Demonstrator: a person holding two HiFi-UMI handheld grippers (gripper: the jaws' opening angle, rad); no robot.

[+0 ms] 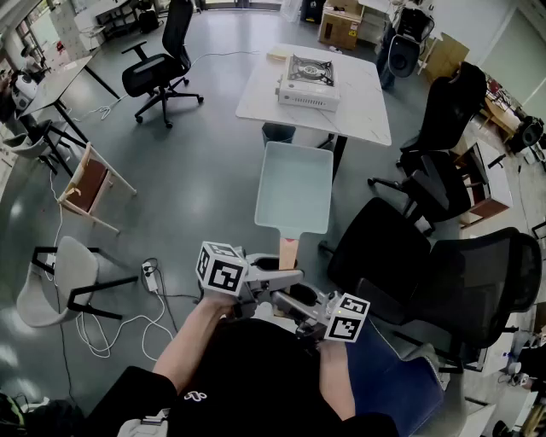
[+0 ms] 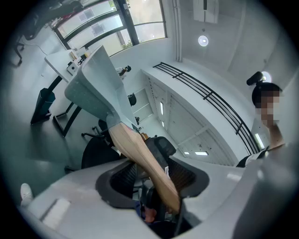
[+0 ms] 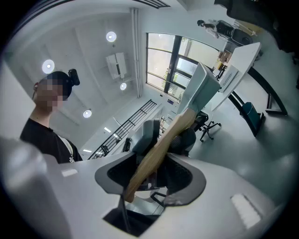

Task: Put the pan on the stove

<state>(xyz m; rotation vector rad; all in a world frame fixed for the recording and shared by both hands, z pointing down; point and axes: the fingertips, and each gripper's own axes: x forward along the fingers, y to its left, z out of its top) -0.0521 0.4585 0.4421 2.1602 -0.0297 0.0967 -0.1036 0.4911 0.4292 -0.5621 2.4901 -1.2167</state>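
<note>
The person wears a black short-sleeved shirt (image 1: 256,371).

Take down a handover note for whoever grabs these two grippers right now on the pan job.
Left claw: shut on the wooden handle.
Right claw: shut on the same handle.
Pan: held in the air above the floor, short of the white table.
Stove: on that table, ahead.
Done: pan lifted. Left: carry it over and set it on the stove.

Office lab, swivel chairs (image 1: 159,60), desks (image 1: 364,87), cardboard boxes (image 1: 339,26)
</note>
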